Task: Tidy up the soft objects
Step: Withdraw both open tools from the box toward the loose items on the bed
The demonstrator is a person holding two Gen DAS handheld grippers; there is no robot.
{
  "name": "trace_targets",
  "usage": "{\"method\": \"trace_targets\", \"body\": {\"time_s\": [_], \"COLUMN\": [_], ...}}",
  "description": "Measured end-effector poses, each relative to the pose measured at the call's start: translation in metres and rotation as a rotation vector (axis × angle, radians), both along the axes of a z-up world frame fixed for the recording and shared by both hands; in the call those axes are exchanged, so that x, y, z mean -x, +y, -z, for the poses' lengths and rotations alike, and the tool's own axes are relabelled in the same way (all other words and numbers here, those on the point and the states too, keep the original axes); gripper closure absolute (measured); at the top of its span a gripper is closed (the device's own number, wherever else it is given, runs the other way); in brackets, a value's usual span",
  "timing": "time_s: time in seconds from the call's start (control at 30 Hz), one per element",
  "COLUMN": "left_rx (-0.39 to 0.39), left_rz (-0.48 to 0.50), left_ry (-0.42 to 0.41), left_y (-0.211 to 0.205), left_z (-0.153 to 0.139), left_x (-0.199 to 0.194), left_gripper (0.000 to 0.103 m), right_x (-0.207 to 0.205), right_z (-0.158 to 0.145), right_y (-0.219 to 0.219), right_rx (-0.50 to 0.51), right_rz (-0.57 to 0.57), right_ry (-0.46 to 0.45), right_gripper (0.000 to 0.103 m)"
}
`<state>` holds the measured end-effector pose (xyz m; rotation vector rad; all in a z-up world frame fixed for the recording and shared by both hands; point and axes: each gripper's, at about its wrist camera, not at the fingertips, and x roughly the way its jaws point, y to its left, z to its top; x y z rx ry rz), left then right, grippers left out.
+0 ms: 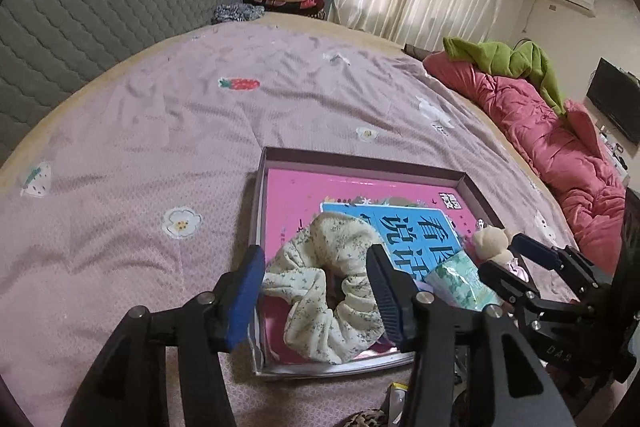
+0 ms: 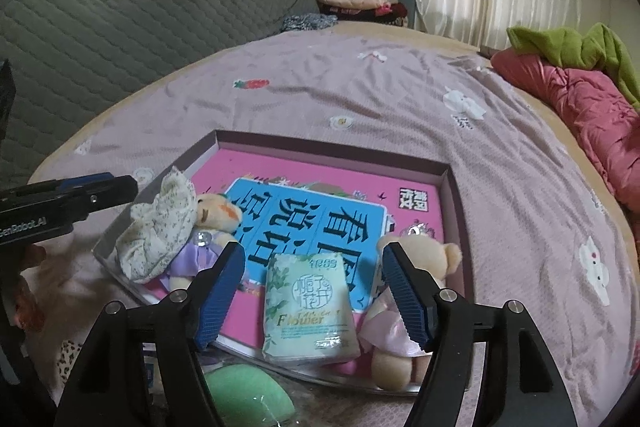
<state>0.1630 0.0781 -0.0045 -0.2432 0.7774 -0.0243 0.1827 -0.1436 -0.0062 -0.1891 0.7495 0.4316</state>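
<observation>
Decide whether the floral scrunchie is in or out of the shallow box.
In. The scrunchie lies on the box's pink floor, inside its near corner, between the left claw's open fingers.

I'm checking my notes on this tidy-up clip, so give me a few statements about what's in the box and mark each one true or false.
1. The floral scrunchie lies inside the shallow box. True.
2. The left gripper is clamped shut on the scrunchie. False: its pads stand apart, open around it.
3. A tissue pack lies between the right gripper's open jaws. True.
4. The box sits on a bare wooden table. False: it rests on a pink patterned bedspread.
5. Two small teddy bears are in the box. True.
</observation>
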Motion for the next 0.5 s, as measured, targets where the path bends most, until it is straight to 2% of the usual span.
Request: {"method": "trace_targets", "body": {"time_s": [0.5], "left_rx": [0.007], "left_rz": [-0.005], "left_ry": [-0.037], "left_y": [0.006], "left_z": [-0.008], "left_x": [0.007], "left_gripper": [0.048], "right_x": [0.000], "right_z": [-0.017], "right_y": [-0.030], "right_rx": [-0.079], "right_rz": [0.073], "right_ry": [-0.064], "right_gripper": [0.029]}}
